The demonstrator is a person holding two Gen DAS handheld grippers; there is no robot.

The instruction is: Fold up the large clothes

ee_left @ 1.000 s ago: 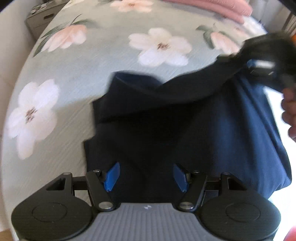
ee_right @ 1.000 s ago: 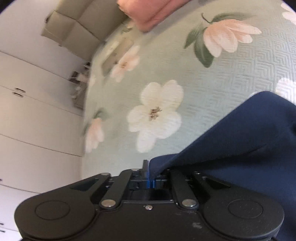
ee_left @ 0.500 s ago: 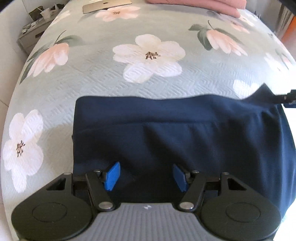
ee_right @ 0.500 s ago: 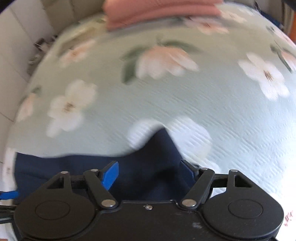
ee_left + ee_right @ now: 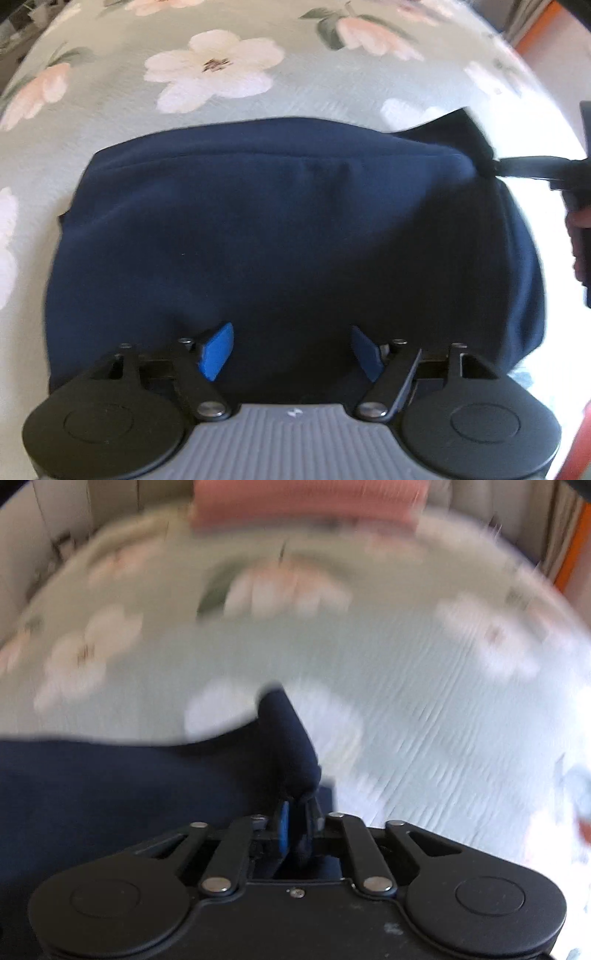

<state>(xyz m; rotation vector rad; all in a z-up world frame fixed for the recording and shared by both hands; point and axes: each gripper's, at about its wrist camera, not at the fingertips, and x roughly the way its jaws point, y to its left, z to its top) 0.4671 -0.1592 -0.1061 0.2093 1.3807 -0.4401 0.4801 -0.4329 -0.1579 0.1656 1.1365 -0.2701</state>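
A navy garment lies folded in a broad block on the floral bedspread. My left gripper hovers over the garment's near edge. Its blue pads stand well apart and its jaws are opening, with only flat cloth beneath them. My right gripper is at the garment's far right corner. Its jaws are closing and the pads pinch a bunched fold of navy cloth. The left wrist view shows the right gripper reaching in from the right edge, its tip on that corner.
A folded pink blanket lies at the head of the bed. A hand holds the right gripper at the right side. The bedspread is bare beyond and to the right of the garment. The right wrist view is motion-blurred.
The lifted half of the garment came down and now lies flat. My right gripper let go, swung round and closed on the far right corner. My left pads spread wider.
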